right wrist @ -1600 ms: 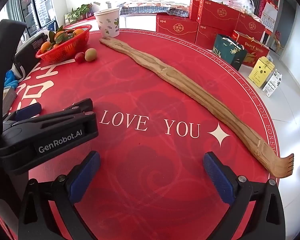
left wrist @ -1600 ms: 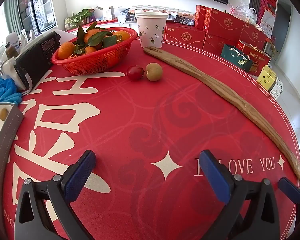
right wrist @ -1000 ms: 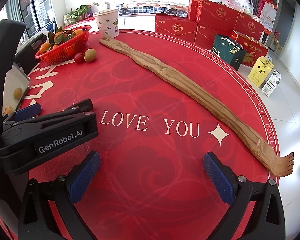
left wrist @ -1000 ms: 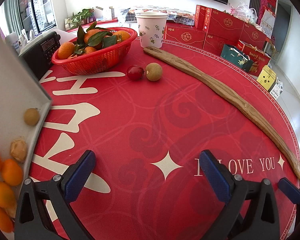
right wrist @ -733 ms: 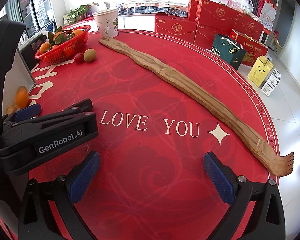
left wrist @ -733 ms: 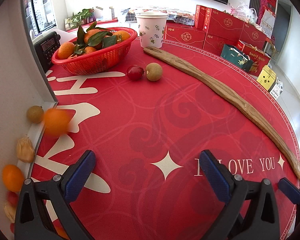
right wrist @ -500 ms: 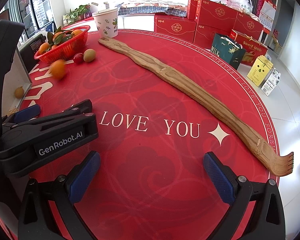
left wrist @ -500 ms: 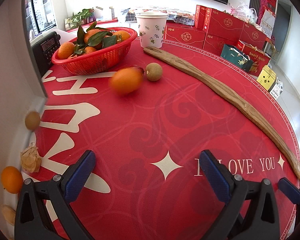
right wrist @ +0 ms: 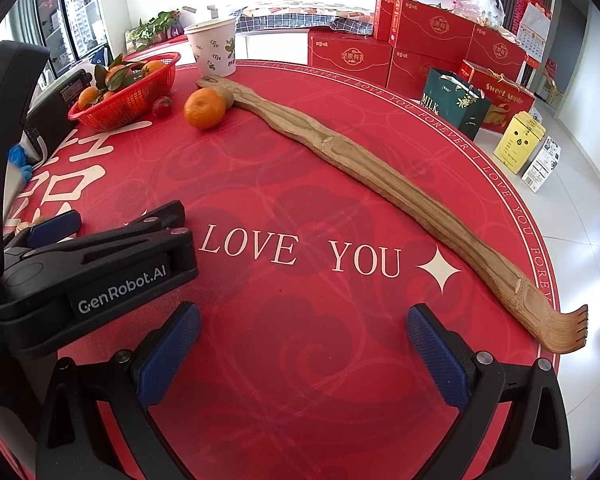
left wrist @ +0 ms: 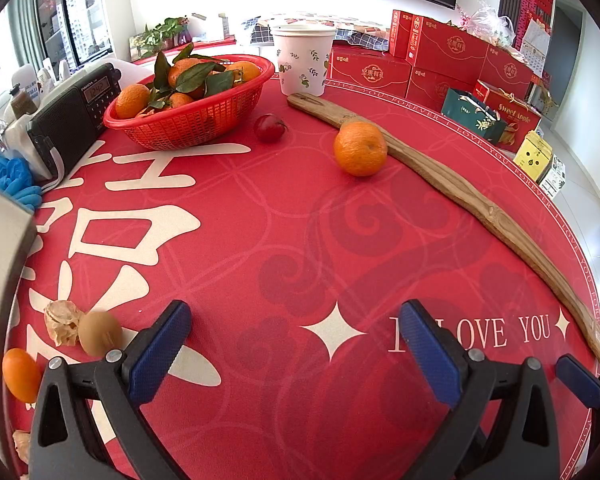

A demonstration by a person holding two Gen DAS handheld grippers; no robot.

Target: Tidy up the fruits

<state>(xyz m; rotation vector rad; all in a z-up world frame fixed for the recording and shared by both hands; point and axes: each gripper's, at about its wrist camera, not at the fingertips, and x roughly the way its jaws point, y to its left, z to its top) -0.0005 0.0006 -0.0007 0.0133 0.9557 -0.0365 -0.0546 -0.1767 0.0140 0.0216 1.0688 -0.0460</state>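
A red basket [left wrist: 188, 120] of leafy oranges stands at the back left of the round red table. A loose orange [left wrist: 360, 148] rests against the long wooden back scratcher [left wrist: 460, 196]; it also shows in the right wrist view [right wrist: 204, 108], with a kiwi [right wrist: 231, 97] behind it. A small red fruit [left wrist: 269, 127] lies near the basket. At near left lie a brown round fruit [left wrist: 99, 333], a dry husk [left wrist: 62, 320] and a small orange [left wrist: 20, 374]. My left gripper [left wrist: 296, 356] and right gripper [right wrist: 304, 352] are open and empty, low over the table.
A white cup [left wrist: 303, 65] stands behind the scratcher's far end. A black radio [left wrist: 72, 112] and blue gloves [left wrist: 10, 178] sit at the left edge, beside a grey tray edge [left wrist: 0, 248]. Red gift boxes [left wrist: 440, 60] stand beyond the table.
A tray tipped in from the left and spilled fruit. One orange rolled across the table to the back scratcher, in front of the kiwi. Other pieces landed at near left. Both grippers stayed still.
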